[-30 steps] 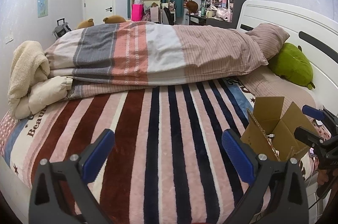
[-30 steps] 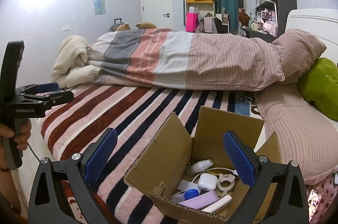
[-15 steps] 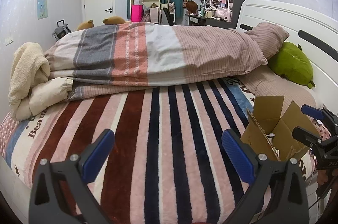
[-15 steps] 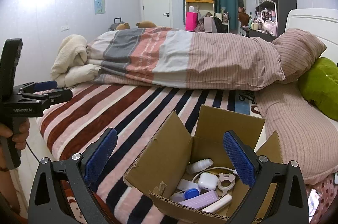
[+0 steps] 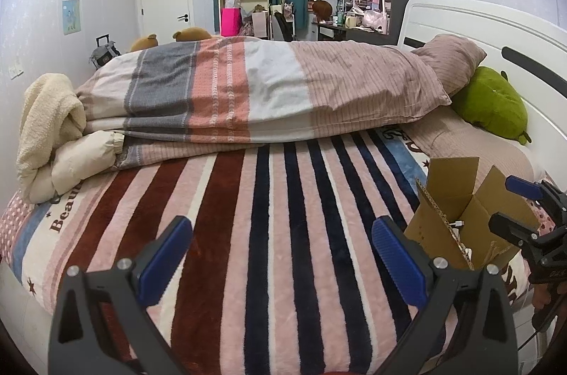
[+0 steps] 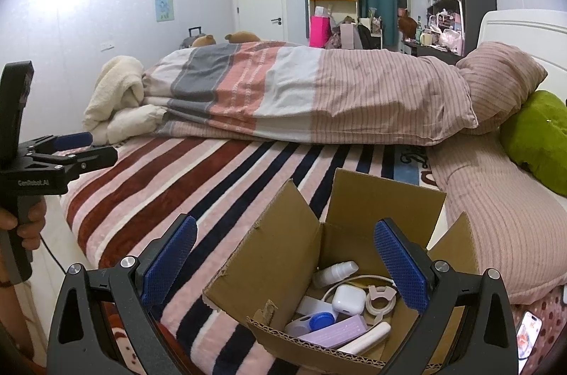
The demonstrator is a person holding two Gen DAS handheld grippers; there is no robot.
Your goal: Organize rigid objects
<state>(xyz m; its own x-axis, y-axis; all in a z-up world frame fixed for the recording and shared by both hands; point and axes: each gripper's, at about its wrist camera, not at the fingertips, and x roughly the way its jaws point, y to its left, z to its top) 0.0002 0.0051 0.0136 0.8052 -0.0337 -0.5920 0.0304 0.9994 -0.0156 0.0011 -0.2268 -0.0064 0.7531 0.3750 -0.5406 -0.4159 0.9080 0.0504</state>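
Open cardboard box [image 6: 354, 276] of small items, white charger [image 6: 349, 299] among them, on striped blanket [image 5: 265, 233] near bed's edge. Right gripper [image 6: 283, 265] spread wide above box, empty. Left gripper [image 5: 283, 261] likewise wide, empty, over blanket.

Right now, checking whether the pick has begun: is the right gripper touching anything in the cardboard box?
Apart. The right wrist view shows the right gripper open and empty above the cardboard box.

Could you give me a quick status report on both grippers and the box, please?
Left gripper open, empty, over striped blanket. Right gripper open, empty, above open cardboard box of small items. Nothing blocking the box.
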